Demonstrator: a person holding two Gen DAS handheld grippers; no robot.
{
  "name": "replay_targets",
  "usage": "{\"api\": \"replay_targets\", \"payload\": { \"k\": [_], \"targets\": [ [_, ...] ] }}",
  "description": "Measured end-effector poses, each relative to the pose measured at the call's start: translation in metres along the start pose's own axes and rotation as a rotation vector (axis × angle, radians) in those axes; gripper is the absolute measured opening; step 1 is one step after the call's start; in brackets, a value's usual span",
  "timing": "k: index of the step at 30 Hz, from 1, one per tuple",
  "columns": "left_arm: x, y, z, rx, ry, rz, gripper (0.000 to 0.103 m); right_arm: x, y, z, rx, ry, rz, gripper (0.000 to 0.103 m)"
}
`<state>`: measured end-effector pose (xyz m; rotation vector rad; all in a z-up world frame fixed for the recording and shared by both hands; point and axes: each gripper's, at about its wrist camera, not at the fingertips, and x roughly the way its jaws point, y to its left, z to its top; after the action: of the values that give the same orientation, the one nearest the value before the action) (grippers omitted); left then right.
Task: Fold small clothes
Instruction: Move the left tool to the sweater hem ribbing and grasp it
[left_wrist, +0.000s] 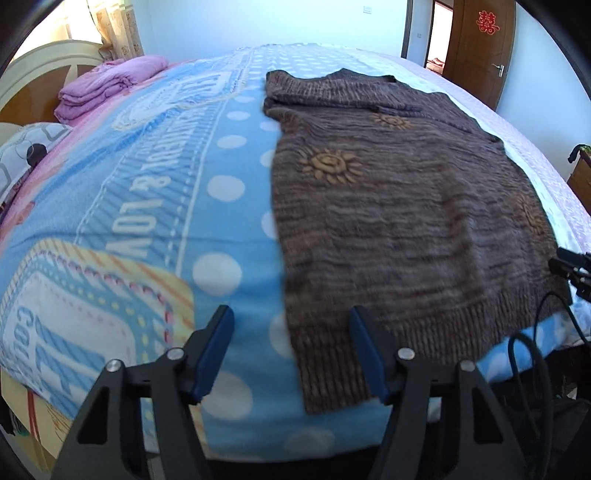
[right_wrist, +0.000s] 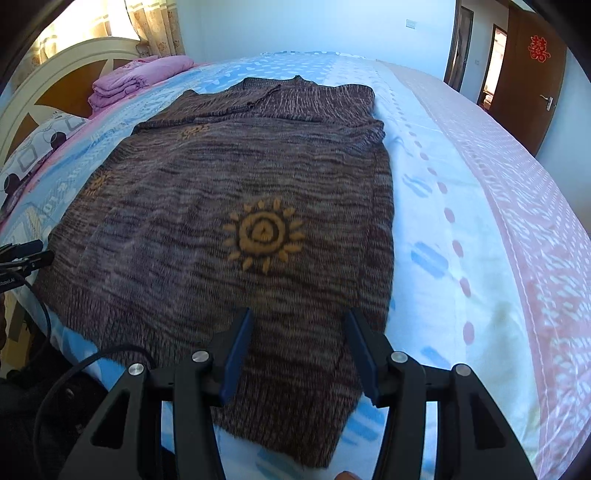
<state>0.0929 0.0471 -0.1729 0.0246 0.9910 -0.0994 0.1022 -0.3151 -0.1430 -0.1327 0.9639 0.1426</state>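
Observation:
A brown knit sweater (left_wrist: 406, 221) (right_wrist: 221, 177) with yellow sun motifs lies flat on the bed, collar at the far end and sleeves folded across its upper part. Its ribbed hem hangs slightly over the near edge of the bed. My left gripper (left_wrist: 291, 312) hovers open above the hem's left corner, one finger over the blue blanket and the other over the knit. Over the right part of the hem my right gripper (right_wrist: 299, 313) stands open. Neither gripper's pads press on the cloth.
A blue dotted blanket (left_wrist: 147, 184) covers the bed left of the sweater, and a pale sheet with a pink border (right_wrist: 480, 221) lies to its right. Folded pink bedding (left_wrist: 107, 88) and a pillow (left_wrist: 26, 155) sit by the headboard (right_wrist: 55, 74). Black cables (left_wrist: 532, 354) hang at the near edge.

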Motion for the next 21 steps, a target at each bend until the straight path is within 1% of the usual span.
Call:
{"api": "replay_targets", "payload": {
  "k": [3, 8, 11, 13, 15, 17, 19, 21],
  "targets": [
    [-0.002, -0.001, -0.006, -0.012, 0.011, -0.022, 0.065, -0.005, -0.003, -0.013, 0.009, 0.008, 0.0, 0.053],
    [0.001, -0.009, -0.013, 0.001, 0.01, -0.002, 0.065, -0.01, -0.007, -0.025, 0.027, 0.01, 0.007, 0.053],
    [-0.001, -0.008, -0.015, 0.004, 0.006, -0.006, 0.065, -0.012, -0.008, -0.027, 0.036, 0.008, 0.017, 0.053],
    [-0.002, -0.007, -0.015, 0.008, 0.002, -0.01, 0.061, -0.012, -0.011, -0.027, 0.051, 0.004, 0.031, 0.053],
    [-0.003, -0.009, -0.017, 0.02, -0.007, -0.023, 0.048, -0.012, -0.013, -0.029, 0.061, 0.003, 0.038, 0.053],
    [-0.005, -0.012, -0.018, 0.034, -0.014, -0.029, 0.043, -0.014, -0.015, -0.029, 0.064, 0.004, 0.027, 0.053],
    [-0.006, -0.012, -0.02, 0.034, -0.016, -0.028, 0.043, -0.016, -0.021, -0.031, 0.091, 0.011, 0.025, 0.053],
    [-0.005, -0.011, -0.02, 0.026, -0.018, -0.029, 0.046, -0.018, -0.027, -0.036, 0.109, 0.023, 0.029, 0.053]
  ]
}}
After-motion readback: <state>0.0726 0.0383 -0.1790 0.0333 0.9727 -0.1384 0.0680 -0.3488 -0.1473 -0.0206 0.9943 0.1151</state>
